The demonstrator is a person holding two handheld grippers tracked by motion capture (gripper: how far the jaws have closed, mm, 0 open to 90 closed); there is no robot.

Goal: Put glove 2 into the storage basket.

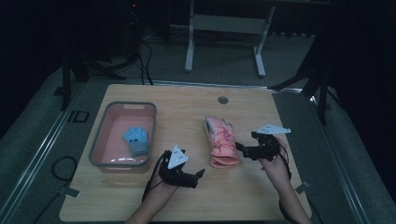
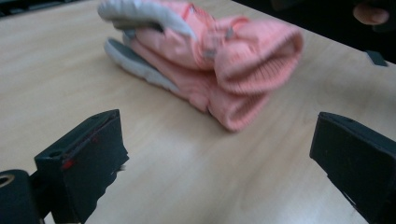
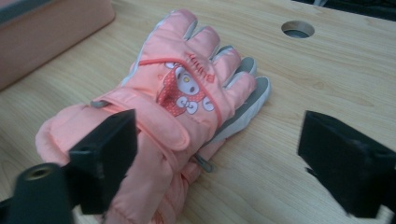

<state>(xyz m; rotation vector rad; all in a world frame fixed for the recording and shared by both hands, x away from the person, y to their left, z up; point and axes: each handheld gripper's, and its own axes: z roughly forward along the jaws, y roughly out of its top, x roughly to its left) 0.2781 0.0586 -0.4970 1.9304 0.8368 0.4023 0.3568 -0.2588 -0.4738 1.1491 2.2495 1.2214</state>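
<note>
Nearest the person, the left gripper (image 1: 200, 173) hovers over bare wood near the front edge of the pale wooden table (image 1: 261, 196), its jaws spread wide with nothing between them. A little farther in and to the right, the right gripper (image 1: 239, 147) sits just beside the cuffs, its jaws also wide apart and pressing on nothing.

Between the two lies the pair of padded pink winter gloves with grey palms (image 1: 220, 141), stacked one on the other, cuffs toward the person and fingers pointing away (the top one carries a small cartoon face (image 3: 186, 94) on its back). Left of them stands the shallow pink plastic tub with a grey rim (image 1: 103, 129), holding a small blue knitted glove (image 1: 136, 140).

The step in hand looks like taking up the pink pair, probably for the tub. To do it well, I would close one gripper across both ribbed cuffs at once, deep enough to catch the lower glove, since the puffy fabric could let that layer slip free. The other gripper could steady the finger end during the carry.
</note>
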